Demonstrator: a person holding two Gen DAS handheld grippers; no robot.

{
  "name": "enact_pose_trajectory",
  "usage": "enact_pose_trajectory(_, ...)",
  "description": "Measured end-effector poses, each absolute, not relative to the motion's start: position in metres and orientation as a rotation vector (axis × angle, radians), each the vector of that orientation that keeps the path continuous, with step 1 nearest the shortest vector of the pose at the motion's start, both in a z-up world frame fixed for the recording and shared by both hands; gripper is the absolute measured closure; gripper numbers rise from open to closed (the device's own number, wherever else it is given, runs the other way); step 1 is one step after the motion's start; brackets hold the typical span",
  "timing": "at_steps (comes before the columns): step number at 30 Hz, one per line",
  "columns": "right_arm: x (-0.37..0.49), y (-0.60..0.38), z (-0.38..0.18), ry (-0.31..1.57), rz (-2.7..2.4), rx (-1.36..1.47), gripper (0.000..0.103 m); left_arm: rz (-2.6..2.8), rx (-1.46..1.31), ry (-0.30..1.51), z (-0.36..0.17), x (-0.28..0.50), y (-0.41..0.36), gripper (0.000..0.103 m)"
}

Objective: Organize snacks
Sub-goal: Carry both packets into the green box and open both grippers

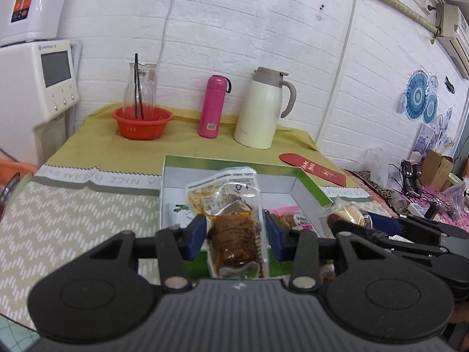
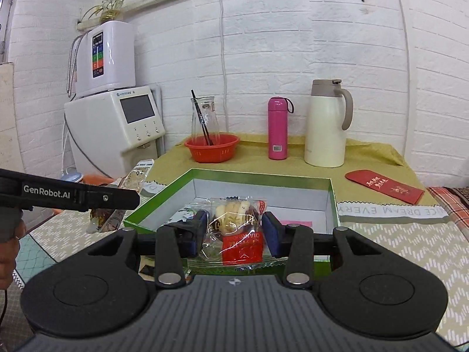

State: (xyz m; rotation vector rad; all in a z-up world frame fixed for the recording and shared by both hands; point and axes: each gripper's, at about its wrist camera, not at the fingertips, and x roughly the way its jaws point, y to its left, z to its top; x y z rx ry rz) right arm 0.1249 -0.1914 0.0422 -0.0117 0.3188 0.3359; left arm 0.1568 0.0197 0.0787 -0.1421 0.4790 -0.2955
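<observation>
We have both packets up over the green box [image 2: 234, 176]. Left gripper [image 1: 234, 231] is clamped on the brown snack pouch [image 1: 231, 234]; right gripper [image 2: 234, 231] grips the red-labelled snack bag [image 2: 237, 231]. We should lower each into the box's bare far corner before releasing, one at a time.

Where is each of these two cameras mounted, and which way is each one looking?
Left wrist view: sits on the left gripper, looking along its fingers at a brown snack packet over the green box; the right gripper shows too.
Right wrist view: sits on the right gripper, facing a red-and-white snack packet; the left gripper's side and a hand show.
Both share the box, pink bottle and cream jug.
</observation>
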Motion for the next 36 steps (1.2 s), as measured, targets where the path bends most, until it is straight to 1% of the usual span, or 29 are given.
enact_pose_trajectory(3, 0.144, -0.191, 0.039, 0.325, 0.315, -0.023, 0.031, -0.27, -0.127, 0.489, 0.079, 0.182, 0.01, 0.061)
enact_pose_trajectory(4, 0.149, -0.19, 0.038, 0.328, 0.31, -0.03, 0.031, -0.266, -0.117, 0.492, 0.078, 0.189, 0.007, 0.065)
enact_pose_trajectory(5, 0.155, -0.19, 0.036, 0.331, 0.305, -0.041, 0.031, -0.261, -0.109, 0.495, 0.077, 0.197, 0.003, 0.074)
enact_pose_trajectory(6, 0.161, -0.189, 0.035, 0.334, 0.3, -0.052, 0.031, -0.258, -0.104, 0.497, 0.076, 0.204, 0.0, 0.075)
enact_pose_trajectory(9, 0.178, -0.184, 0.029, 0.354, 0.29, -0.075, 0.031, -0.257, -0.093, 0.514, 0.072, 0.224, -0.008, 0.076)
enact_pose_trajectory(11, 0.188, -0.183, 0.025, 0.372, 0.286, -0.078, 0.031, -0.268, -0.093, 0.537, 0.067, 0.235, -0.012, 0.081)
enact_pose_trajectory(14, 0.2, -0.181, 0.018, 0.397, 0.29, -0.072, 0.031, -0.27, -0.097, 0.579, 0.057, 0.249, -0.014, 0.083)
enact_pose_trajectory(18, 0.205, -0.177, 0.013, 0.404, 0.295, -0.082, 0.03, -0.269, -0.084, 0.589, 0.051, 0.254, -0.013, 0.082)
enact_pose_trajectory(19, 0.206, -0.176, 0.012, 0.403, 0.298, -0.087, 0.03, -0.26, -0.084, 0.585, 0.05, 0.255, -0.013, 0.078)
enact_pose_trajectory(20, 0.208, -0.174, 0.01, 0.407, 0.304, -0.095, 0.027, -0.246, -0.083, 0.577, 0.049, 0.256, -0.013, 0.057)
enact_pose_trajectory(21, 0.21, -0.172, 0.007, 0.413, 0.314, -0.104, 0.025, -0.233, -0.084, 0.567, 0.049, 0.256, -0.012, 0.044)
enact_pose_trajectory(22, 0.213, -0.17, 0.004, 0.422, 0.324, -0.118, 0.017, -0.221, -0.089, 0.55, 0.049, 0.254, -0.011, 0.041)
enact_pose_trajectory(23, 0.214, -0.168, 0.002, 0.43, 0.324, -0.133, 0.002, -0.218, -0.094, 0.54, 0.05, 0.253, -0.009, 0.04)
enact_pose_trajectory(25, 0.213, -0.166, -0.002, 0.426, 0.306, -0.162, 0.0, -0.22, -0.109, 0.54, 0.05, 0.253, -0.007, 0.035)
enact_pose_trajectory(27, 0.21, -0.167, -0.003, 0.401, 0.287, -0.173, 0.0, -0.194, -0.122, 0.54, 0.05, 0.253, -0.006, 0.025)
enact_pose_trajectory(28, 0.21, -0.168, -0.002, 0.4, 0.28, -0.172, 0.0, -0.176, -0.116, 0.533, 0.05, 0.252, -0.007, 0.01)
enact_pose_trajectory(29, 0.209, -0.169, -0.001, 0.402, 0.275, -0.168, 0.0, -0.151, -0.108, 0.518, 0.05, 0.25, -0.007, 0.0)
enact_pose_trajectory(31, 0.208, -0.171, 0.002, 0.402, 0.264, -0.161, 0.0, -0.119, -0.079, 0.482, 0.053, 0.244, -0.009, 0.0)
enact_pose_trajectory(36, 0.196, -0.172, 0.008, 0.392, 0.287, -0.164, 0.0, -0.136, -0.091, 0.486, 0.059, 0.236, -0.007, 0.0)
